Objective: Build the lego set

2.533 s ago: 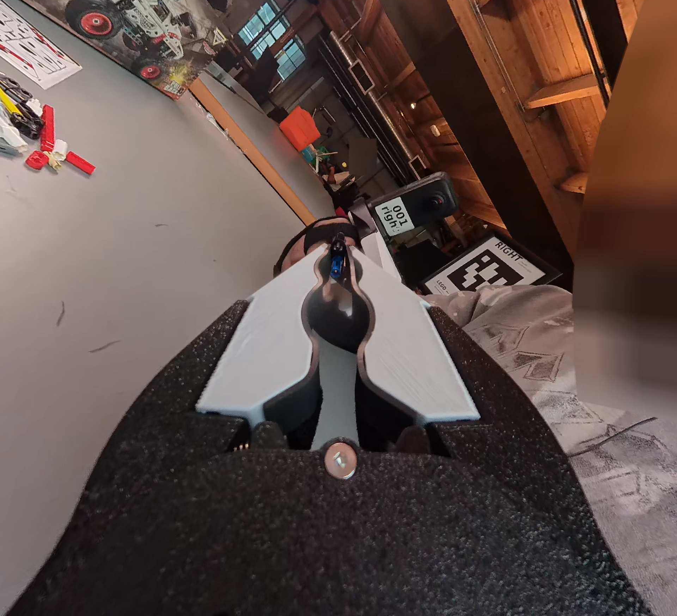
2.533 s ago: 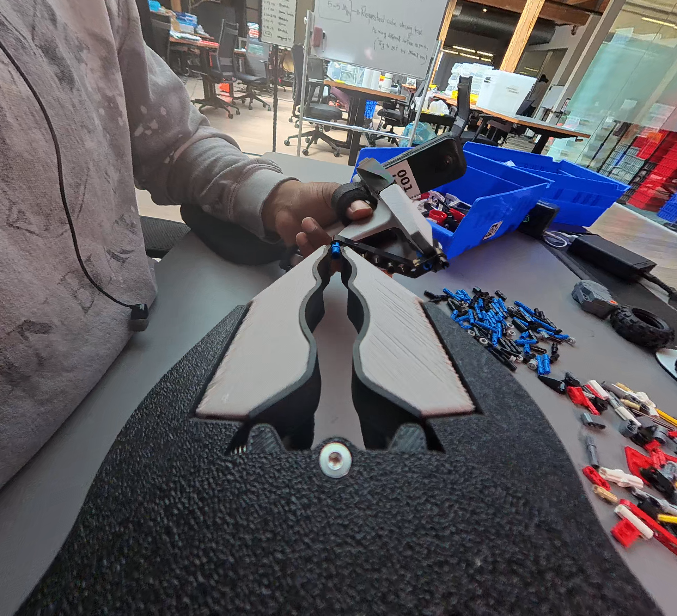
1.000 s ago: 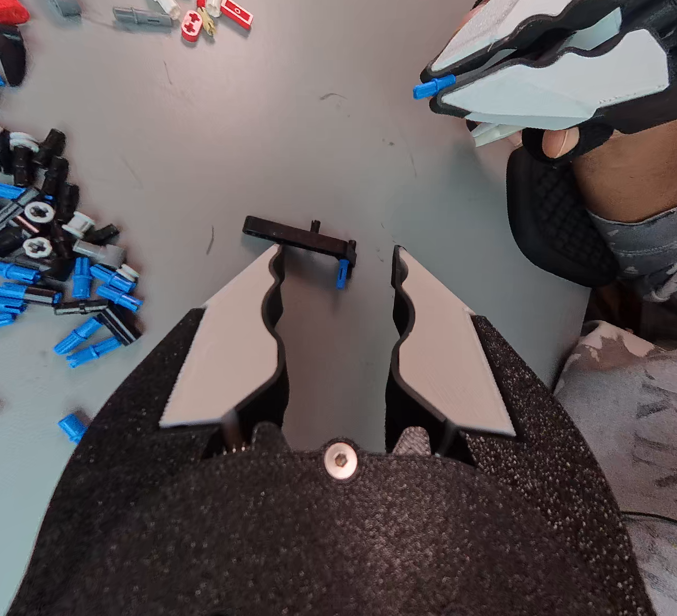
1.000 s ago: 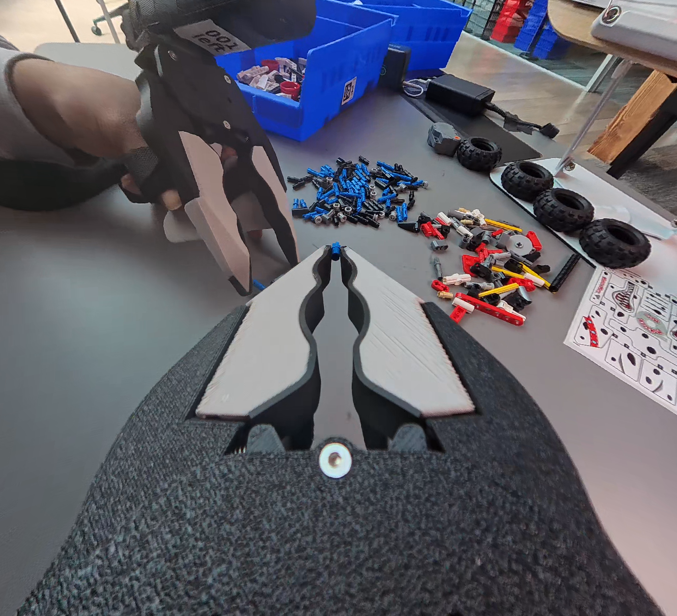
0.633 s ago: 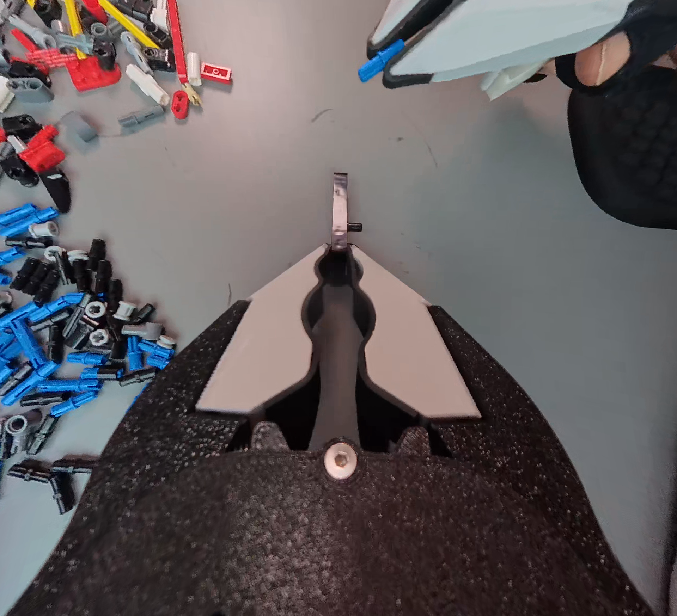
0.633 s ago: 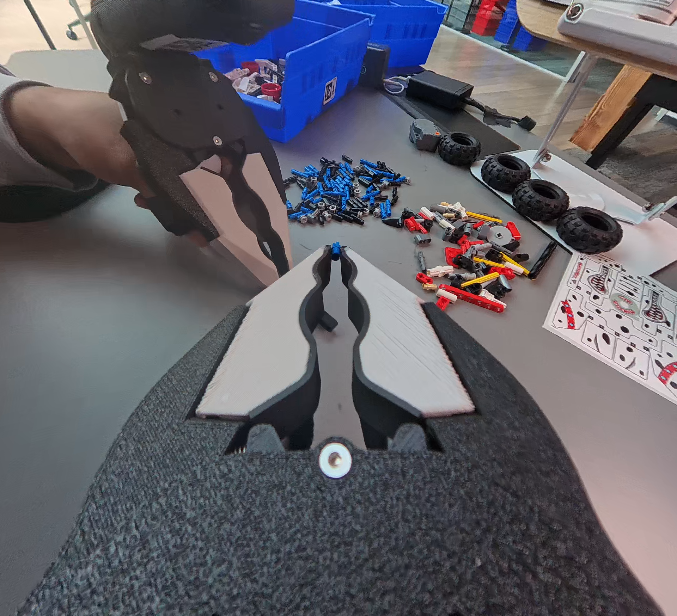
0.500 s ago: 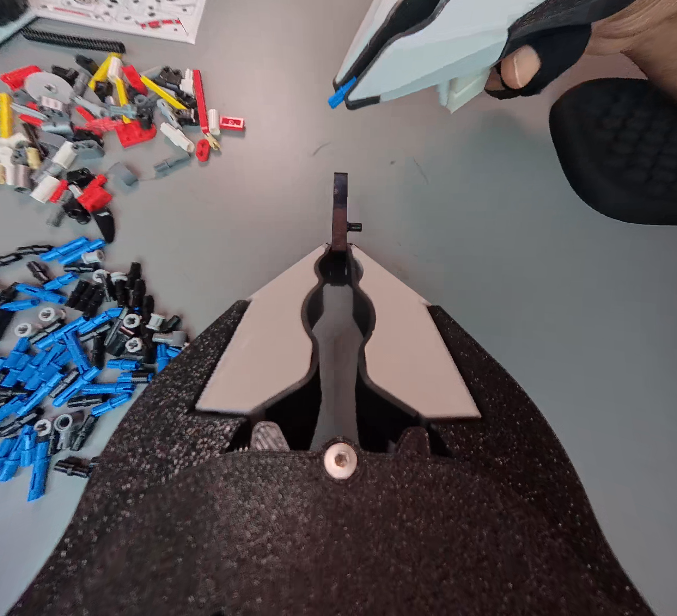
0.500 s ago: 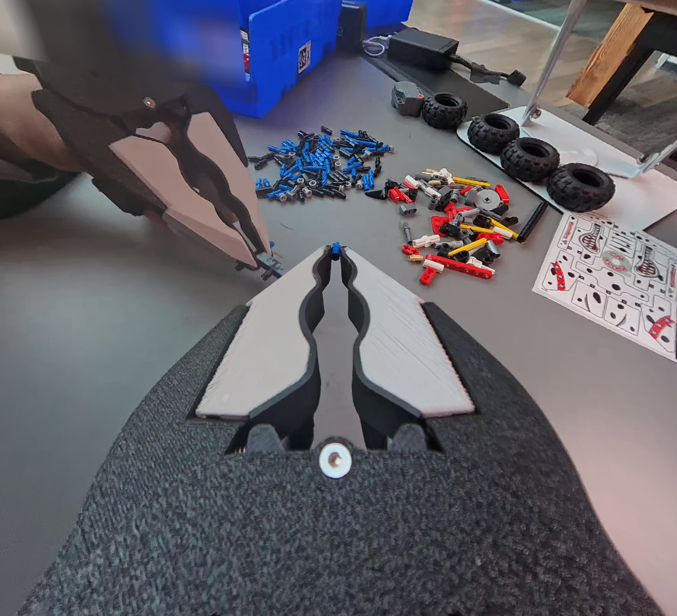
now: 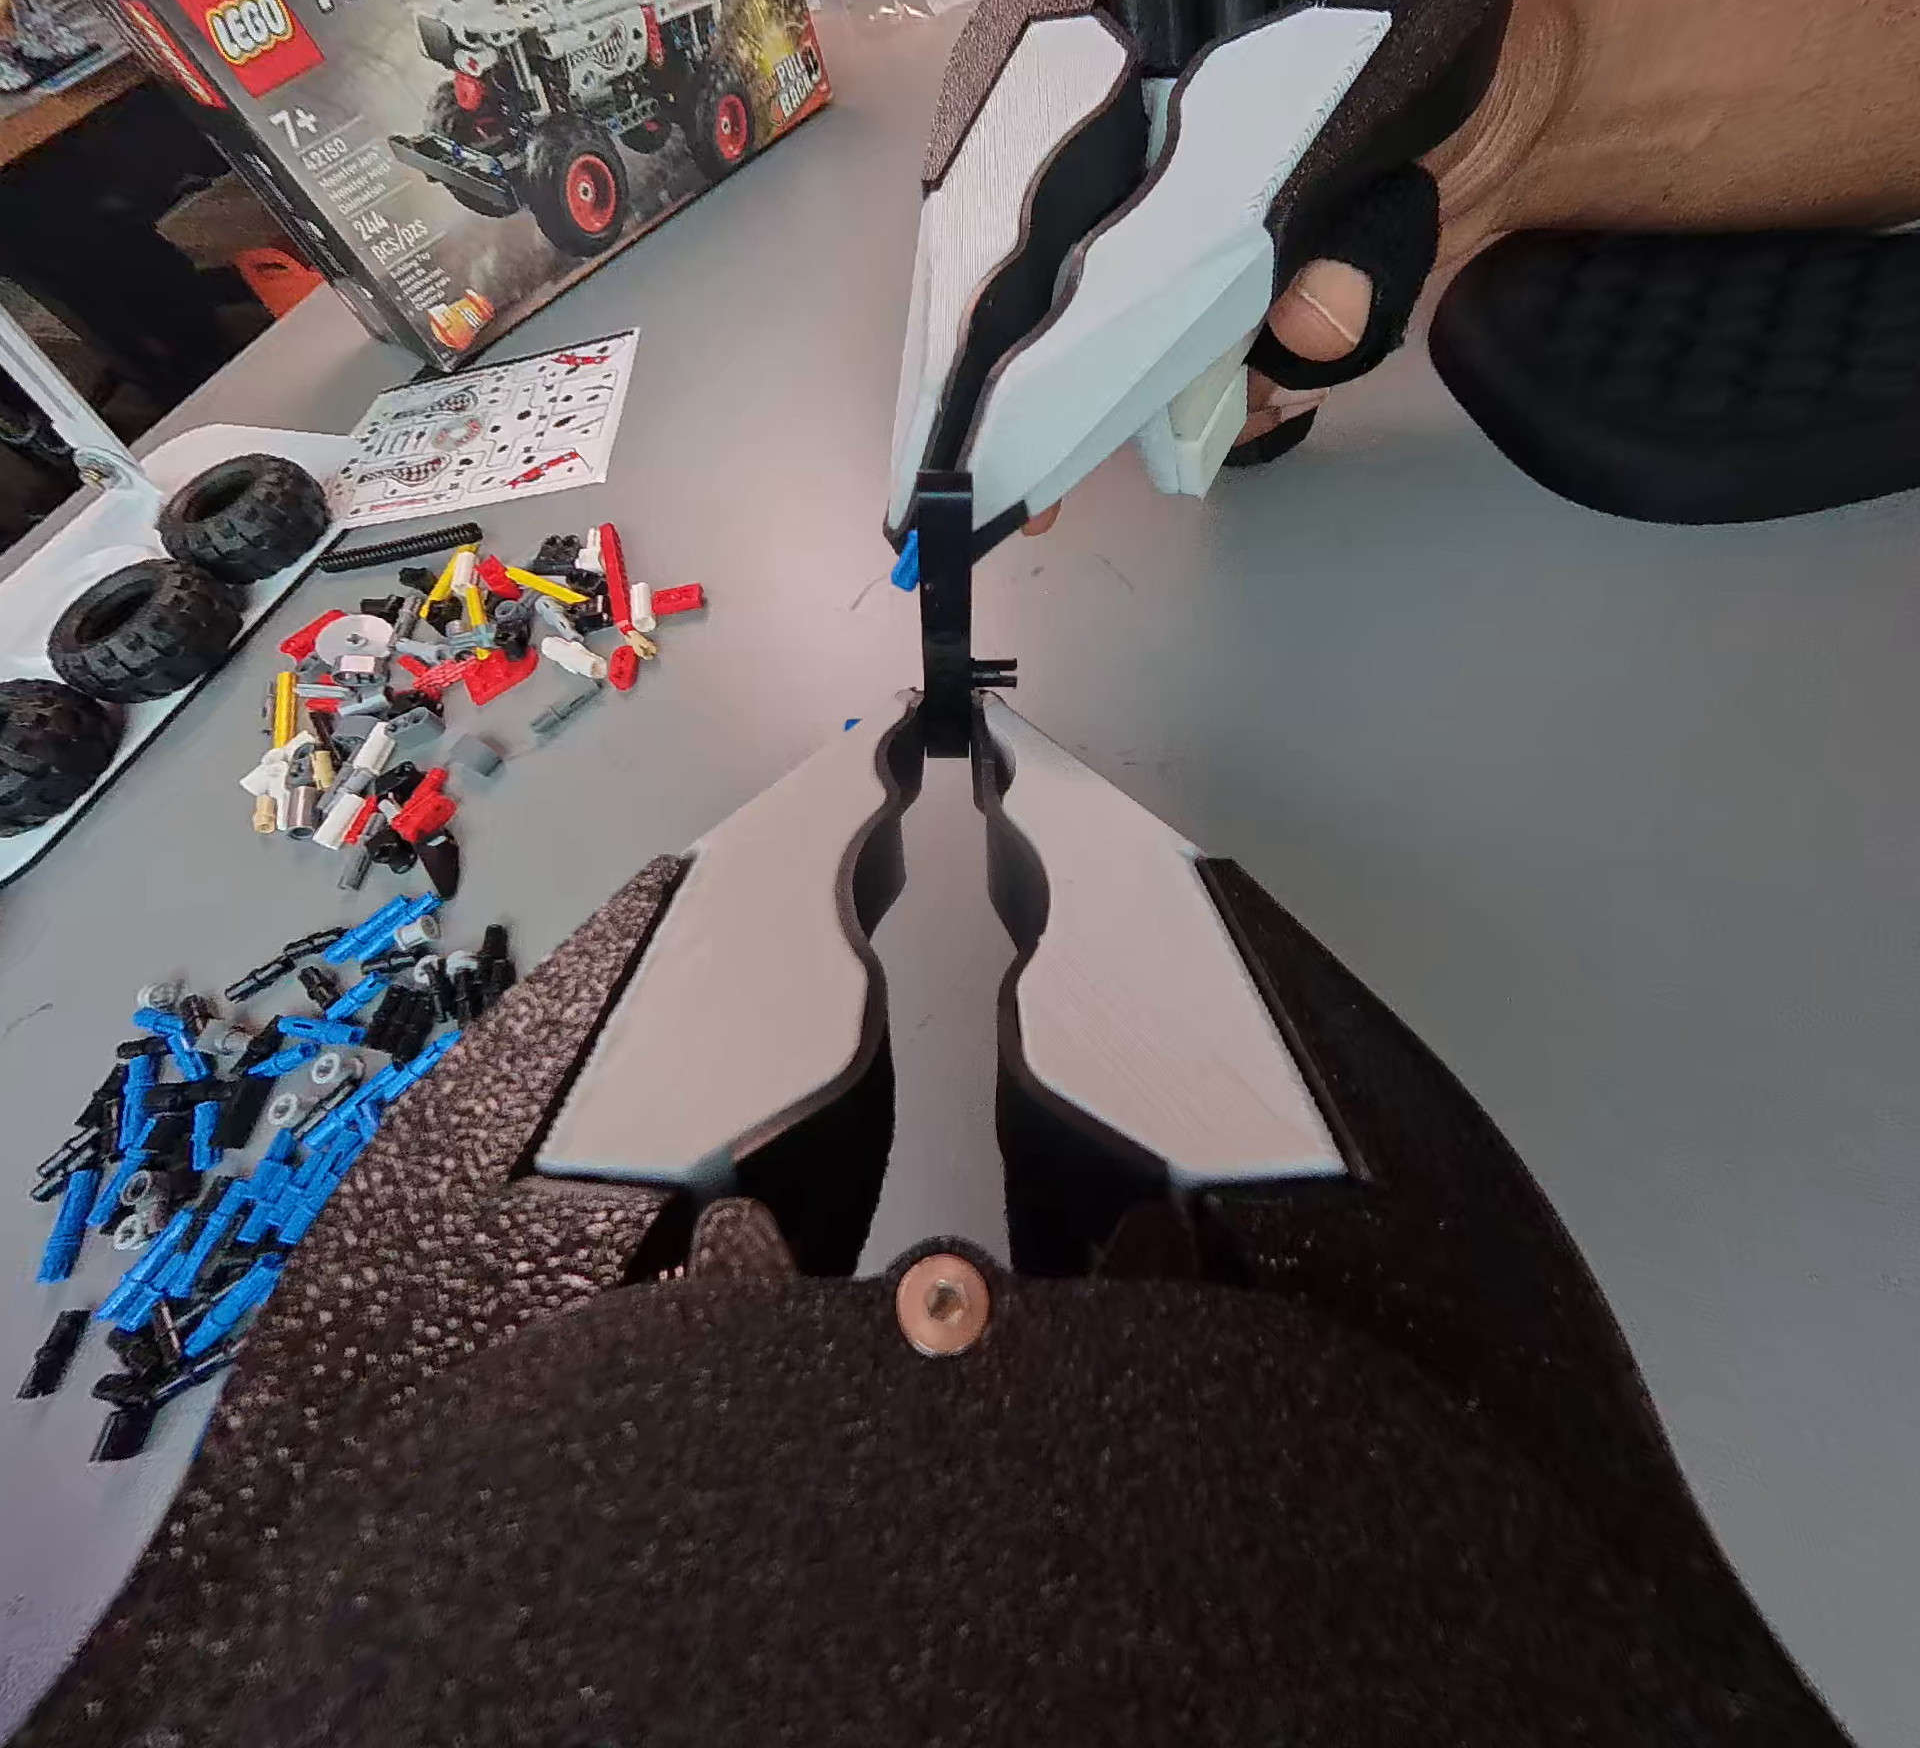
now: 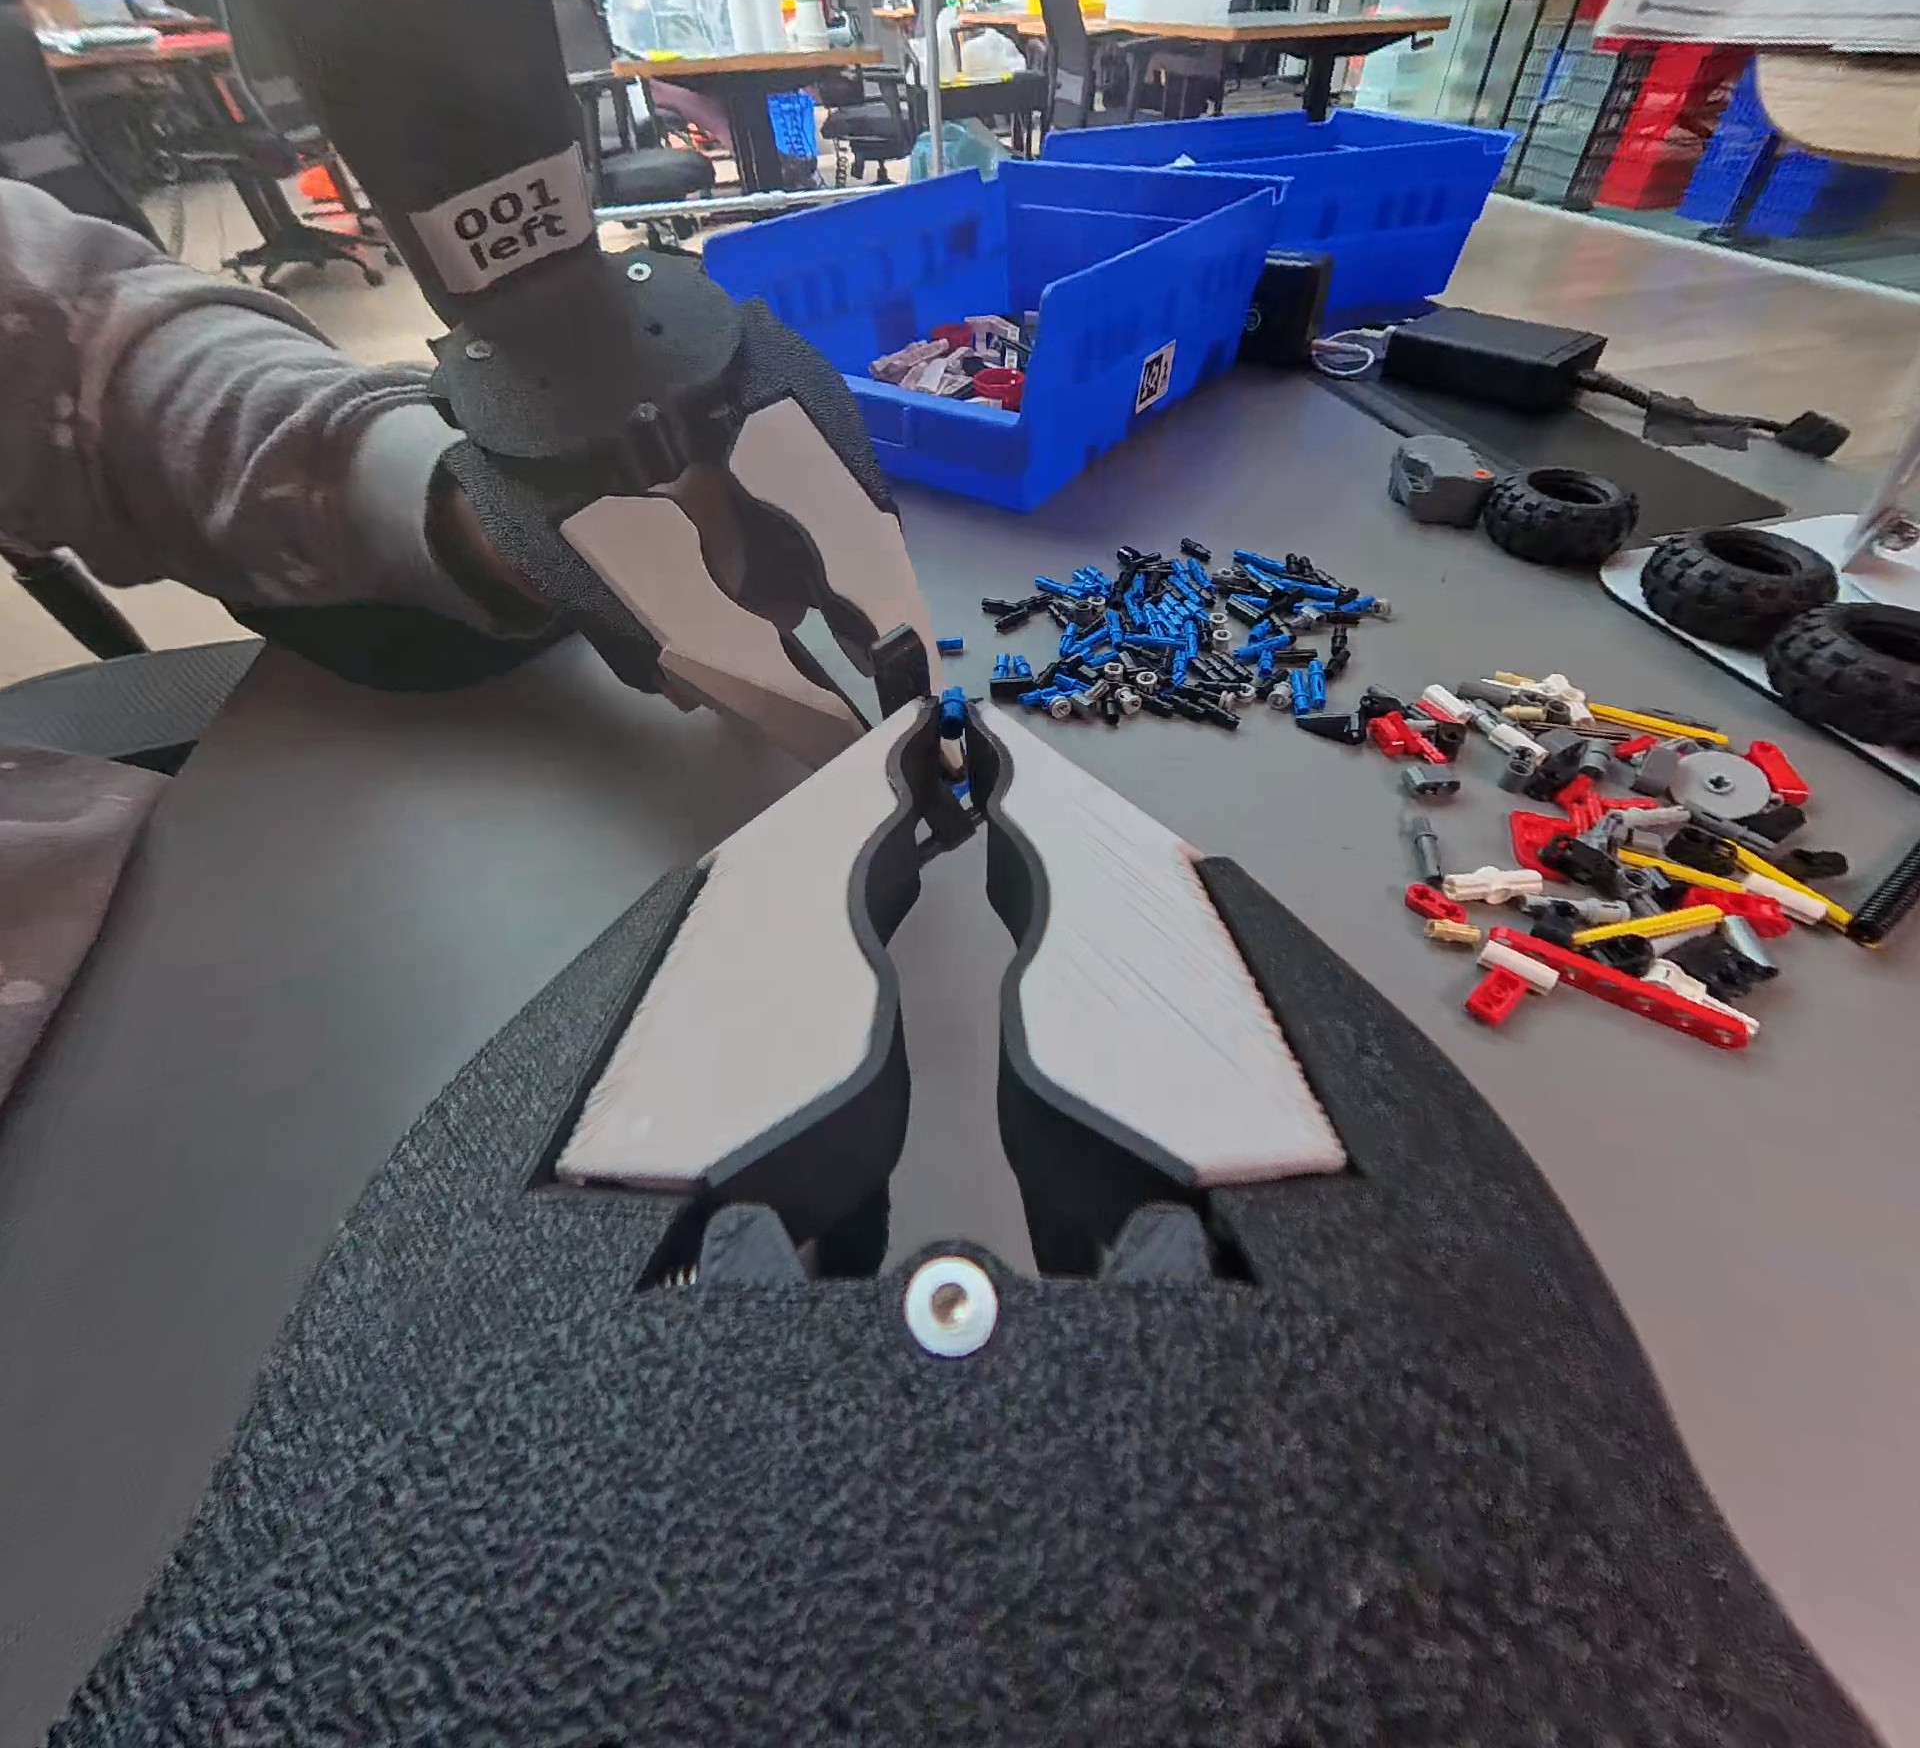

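Grey tabletop in a workshop, loose Lego parts spread to one side; my two grippers meet above it.

My left gripper (image 9: 945, 730) has its jaws pinching a black beam (image 9: 943, 602) that stands upright, long axis running straight away from them. My right gripper (image 10: 948, 730), jaws pressed on a blue pin (image 10: 952, 709), sits at the beam's far end, pin crosswise to it, apparently touching.

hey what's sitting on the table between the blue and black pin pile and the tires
The mixed pile of red, yellow, grey and white pieces lies between the pin pile and the tires; both wrist views show it.
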The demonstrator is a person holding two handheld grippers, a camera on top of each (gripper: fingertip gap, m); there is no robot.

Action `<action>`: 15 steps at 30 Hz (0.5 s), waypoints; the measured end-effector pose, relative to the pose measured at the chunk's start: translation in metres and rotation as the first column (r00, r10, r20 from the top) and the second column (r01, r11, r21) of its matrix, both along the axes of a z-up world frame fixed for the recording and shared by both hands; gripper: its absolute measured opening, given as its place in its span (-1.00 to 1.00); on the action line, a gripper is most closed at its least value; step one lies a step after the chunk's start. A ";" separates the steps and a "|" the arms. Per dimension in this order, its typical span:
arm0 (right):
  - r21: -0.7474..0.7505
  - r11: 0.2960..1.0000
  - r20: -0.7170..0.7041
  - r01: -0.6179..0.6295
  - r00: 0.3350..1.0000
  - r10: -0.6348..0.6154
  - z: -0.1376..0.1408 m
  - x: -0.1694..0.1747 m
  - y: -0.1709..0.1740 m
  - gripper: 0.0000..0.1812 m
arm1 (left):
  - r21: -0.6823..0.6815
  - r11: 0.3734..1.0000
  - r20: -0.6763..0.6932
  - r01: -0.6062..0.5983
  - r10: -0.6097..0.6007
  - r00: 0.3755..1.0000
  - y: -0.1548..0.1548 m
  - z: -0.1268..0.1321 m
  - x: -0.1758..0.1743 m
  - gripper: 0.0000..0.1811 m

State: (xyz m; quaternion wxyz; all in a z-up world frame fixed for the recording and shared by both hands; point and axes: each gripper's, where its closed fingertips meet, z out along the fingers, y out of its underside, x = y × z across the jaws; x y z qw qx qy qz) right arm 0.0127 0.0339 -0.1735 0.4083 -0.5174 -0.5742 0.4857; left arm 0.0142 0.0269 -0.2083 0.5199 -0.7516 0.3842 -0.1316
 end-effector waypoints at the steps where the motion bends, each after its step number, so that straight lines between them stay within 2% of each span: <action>1: 0.014 0.999 0.011 -0.029 1.000 0.029 -0.003 -0.001 -0.006 -0.95 | -0.018 1.000 -0.011 0.007 -0.007 1.000 -0.002 -0.005 0.001 -0.92; 5: 0.086 0.993 0.086 -0.084 0.993 0.077 -0.020 -0.008 -0.022 -0.95 | -0.089 0.996 -0.065 0.016 -0.022 0.998 -0.007 -0.025 0.006 -0.89; 8: 0.151 0.982 0.171 -0.114 0.981 0.088 -0.034 -0.011 -0.029 -0.95 | -0.194 0.981 -0.093 0.001 -0.020 0.995 -0.011 -0.040 0.007 -0.84; 10: 0.218 0.967 0.262 -0.131 0.962 0.072 -0.051 -0.011 -0.030 -0.95 | -0.258 0.966 -0.083 -0.004 -0.018 0.996 -0.015 -0.046 0.009 -0.80; 15: 0.282 0.940 0.378 -0.191 0.923 0.074 -0.073 -0.007 -0.033 -0.95 | -0.378 0.926 -0.062 -0.005 -0.020 0.998 -0.028 -0.054 0.008 -0.77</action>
